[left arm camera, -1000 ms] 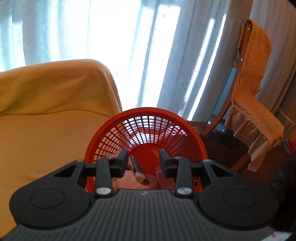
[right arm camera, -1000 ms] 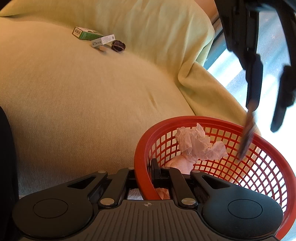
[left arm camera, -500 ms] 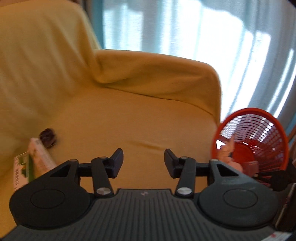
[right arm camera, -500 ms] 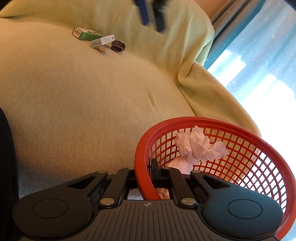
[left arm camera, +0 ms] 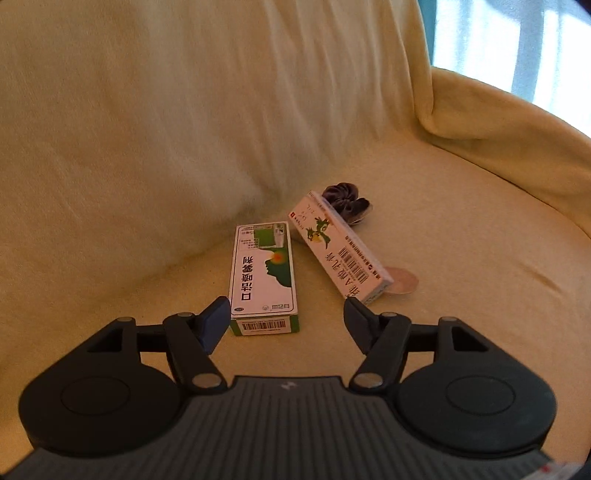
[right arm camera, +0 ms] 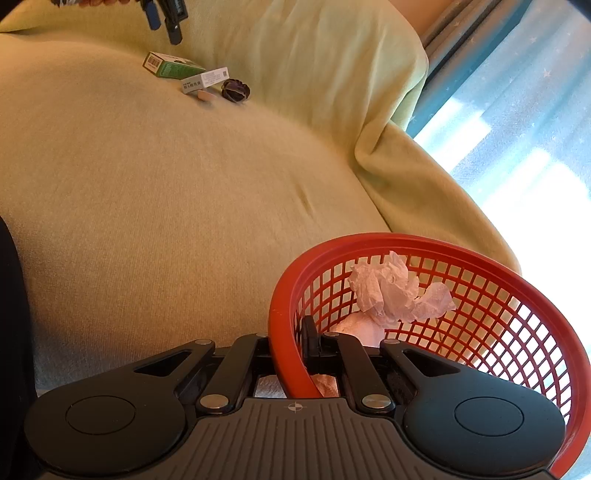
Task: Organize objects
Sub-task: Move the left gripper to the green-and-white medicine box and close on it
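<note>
green-white box point(left arm camera: 264, 275) lies flat beside angled white box point(left arm camera: 340, 247); red basket point(right arm camera: 480, 258) holds tissue point(right arm camera: 395, 291).

Right gripper point(right arm camera: 295, 354) clamped on the red basket's rim point(right arm camera: 280, 332)

Crumpled tissue point(right arm camera: 395, 291) lies inside the basket. Far across the yellow-green sofa cover point(right arm camera: 166, 206), a green box point(right arm camera: 170, 66), a white box point(right arm camera: 205, 79) and a dark scrunchie point(right arm camera: 236, 90) sit together, below the left gripper point(right arm camera: 164, 16).

I see the sofa cover point(left arm camera: 147, 147) as soft, matt, finely ribbed cloth across most of both frames. The two boxes point(left arm camera: 263, 275) at centre look like smooth printed card with a slight sheen. The basket point(right arm camera: 498, 258) at lower right is glossy red plastic lattice, holding crumpled, matt tissue paper point(right arm camera: 395, 291). The scrunchie point(left arm camera: 345, 205) looks like satiny gathered fabric.
</note>
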